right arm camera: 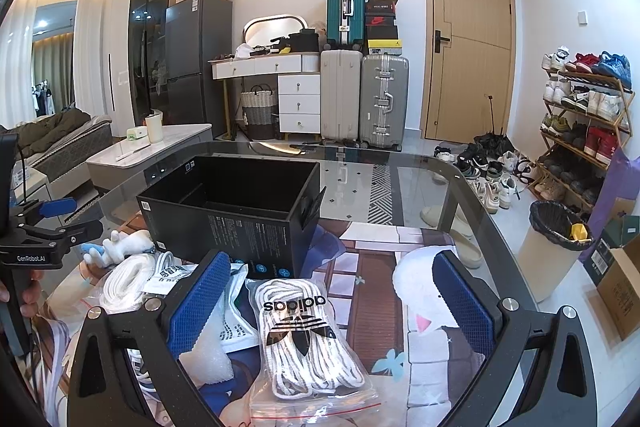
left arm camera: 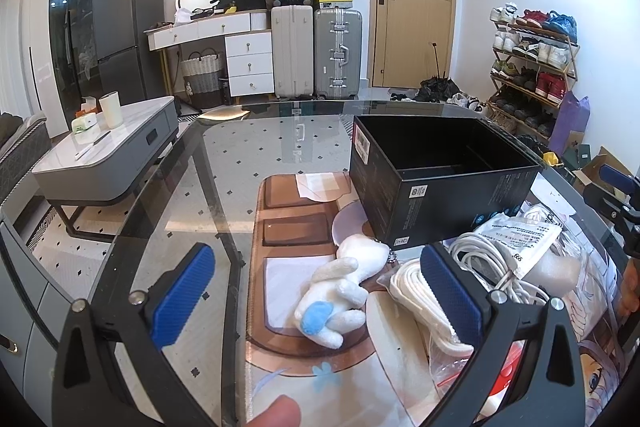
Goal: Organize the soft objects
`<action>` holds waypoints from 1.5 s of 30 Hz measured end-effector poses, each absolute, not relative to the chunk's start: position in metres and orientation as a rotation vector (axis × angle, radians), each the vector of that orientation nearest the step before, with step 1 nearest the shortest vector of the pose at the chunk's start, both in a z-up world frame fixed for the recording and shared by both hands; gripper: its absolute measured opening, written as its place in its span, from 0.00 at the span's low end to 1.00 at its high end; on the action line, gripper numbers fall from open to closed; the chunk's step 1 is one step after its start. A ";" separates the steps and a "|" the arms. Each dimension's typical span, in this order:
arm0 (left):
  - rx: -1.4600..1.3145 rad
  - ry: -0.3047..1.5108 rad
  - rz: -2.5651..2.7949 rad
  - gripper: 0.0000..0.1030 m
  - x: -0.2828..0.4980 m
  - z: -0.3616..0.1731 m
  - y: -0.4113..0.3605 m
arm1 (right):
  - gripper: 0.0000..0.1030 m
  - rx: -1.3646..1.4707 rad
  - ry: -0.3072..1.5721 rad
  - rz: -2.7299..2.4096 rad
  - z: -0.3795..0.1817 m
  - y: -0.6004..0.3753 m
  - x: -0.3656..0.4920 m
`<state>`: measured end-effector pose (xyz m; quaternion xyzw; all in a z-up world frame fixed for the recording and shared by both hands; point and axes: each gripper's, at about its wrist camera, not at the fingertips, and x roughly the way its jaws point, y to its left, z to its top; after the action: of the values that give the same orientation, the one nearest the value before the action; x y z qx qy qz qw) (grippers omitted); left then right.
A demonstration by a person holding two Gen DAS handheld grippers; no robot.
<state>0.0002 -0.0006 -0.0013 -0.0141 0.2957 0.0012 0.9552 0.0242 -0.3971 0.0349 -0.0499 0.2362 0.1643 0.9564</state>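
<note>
White and fluffy, the plush toy (left arm camera: 338,297) lies right between the two blue pads of your left gripper (left arm camera: 316,303) in the left wrist view. The jaws are spread wide and hold nothing. The toy sits a little toward the right pad. Its long side runs from about 1 o'clock down to 7 o'clock, with the blue patch at the near end, toward you. It rests on the picture mat (left arm camera: 276,279) on the glass table (left arm camera: 224,163). The black box (left arm camera: 440,179) is open on top and stands just past the toy, at about 1 o'clock. A bag of white straps (left arm camera: 420,291) lies beside the toy at 3 o'clock, partly behind the right pad. I think this hand is the nearer one for the toy.

In the right wrist view, your right gripper (right arm camera: 332,311) is spread wide too, and holds nothing. A clear bag of white laces (right arm camera: 304,343) lies between its pads, a bit toward the left one. The bag's long side runs from 12 o'clock to 6 o'clock, almost straight away from you, with its red zip end near you. The black box stands past it at 11 o'clock. The plush toy is far off at 9 o'clock, by your other gripper.
</note>
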 end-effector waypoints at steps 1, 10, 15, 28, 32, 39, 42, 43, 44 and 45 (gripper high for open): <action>-0.029 0.601 0.003 1.00 0.000 -0.001 -0.001 | 1.00 -0.101 0.480 0.333 0.035 -0.397 0.024; -0.032 0.599 0.004 1.00 0.001 -0.002 0.001 | 1.00 -0.101 0.481 0.334 0.035 -0.396 0.024; -0.024 0.595 0.002 1.00 -0.001 0.000 0.000 | 1.00 -0.100 0.483 0.334 0.034 -0.394 0.024; -0.026 0.597 0.004 1.00 -0.001 0.000 -0.001 | 1.00 -0.103 0.485 0.337 0.035 -0.389 0.024; -0.026 0.597 0.004 1.00 -0.001 0.000 0.000 | 1.00 -0.101 0.486 0.336 0.035 -0.389 0.024; -0.027 0.598 0.005 1.00 -0.001 0.000 0.000 | 1.00 -0.100 0.486 0.336 0.035 -0.386 0.023; -0.027 0.598 0.004 1.00 -0.001 0.000 0.000 | 1.00 -0.100 0.485 0.338 0.035 -0.389 0.023; -0.027 0.598 0.004 1.00 -0.001 0.000 0.000 | 1.00 -0.100 0.485 0.338 0.035 -0.389 0.023; -0.027 0.599 0.004 1.00 -0.001 0.000 0.000 | 1.00 -0.100 0.486 0.337 0.035 -0.388 0.023; -0.026 0.599 0.005 1.00 -0.001 0.000 0.000 | 1.00 -0.100 0.487 0.336 0.035 -0.389 0.024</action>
<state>-0.0013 -0.0002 0.0001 -0.0129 0.2949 0.0024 0.9554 0.0236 -0.3888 0.0352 -0.0492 0.2397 0.1657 0.9553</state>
